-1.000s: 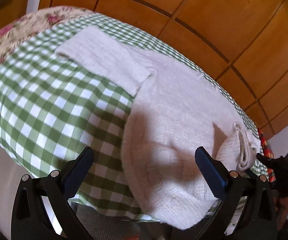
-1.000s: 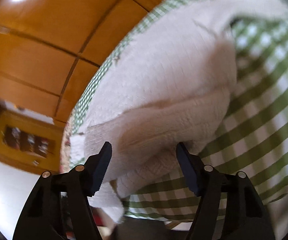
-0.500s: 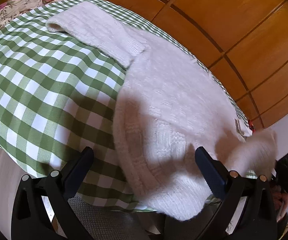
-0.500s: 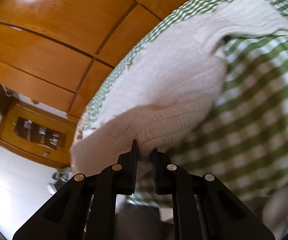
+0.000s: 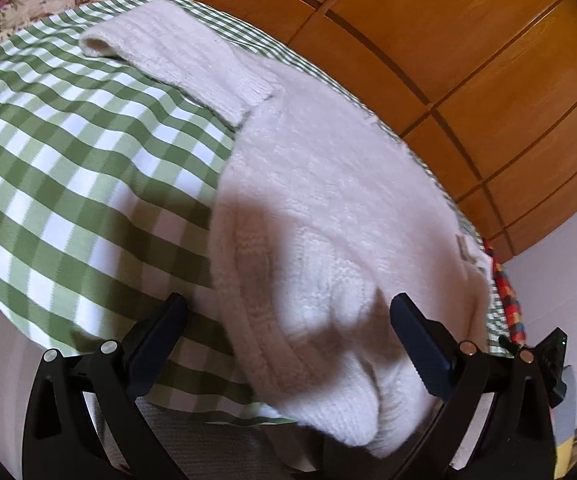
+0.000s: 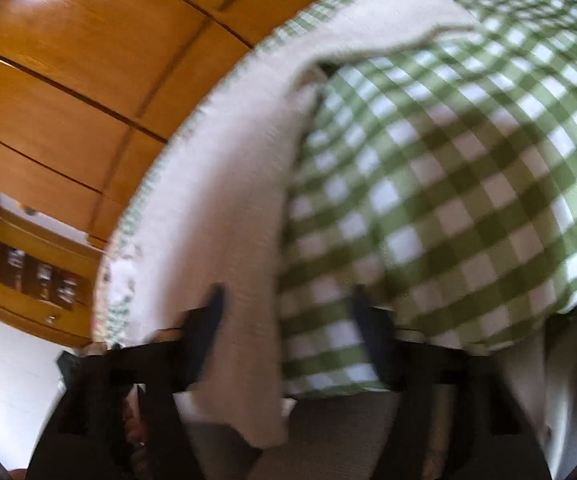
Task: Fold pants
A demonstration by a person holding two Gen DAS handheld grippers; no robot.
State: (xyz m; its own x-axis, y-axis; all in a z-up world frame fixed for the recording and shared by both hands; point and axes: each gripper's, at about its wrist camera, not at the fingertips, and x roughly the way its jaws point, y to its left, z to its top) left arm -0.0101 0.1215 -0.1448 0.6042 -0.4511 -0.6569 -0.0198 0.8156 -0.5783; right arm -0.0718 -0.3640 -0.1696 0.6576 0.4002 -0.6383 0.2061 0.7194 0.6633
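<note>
White knitted pants (image 5: pixel 328 208) lie on a green checked cloth (image 5: pixel 68 184), one end hanging over the near edge. A folded leg part (image 5: pixel 176 52) lies at the far left. My left gripper (image 5: pixel 288 328) is open, its jaws either side of the hanging end, not holding it. In the blurred right wrist view the pants (image 6: pixel 224 184) run along the left of the cloth (image 6: pixel 448 184). My right gripper (image 6: pixel 288 304) is open over the cloth's near edge, and the pants' edge lies between its jaws.
A wooden panelled wardrobe (image 5: pixel 468 60) stands behind the bed. A floral bedspread (image 5: pixel 28 0) shows at the far left. A colourful checked fabric (image 5: pixel 508 300) lies at the right edge. A wooden cabinet (image 6: pixel 36 276) stands at the left in the right wrist view.
My right gripper, shut on the pants half a second ago, has opened and let go. The raised flap of the pants has dropped flat. My left gripper has stayed open.
</note>
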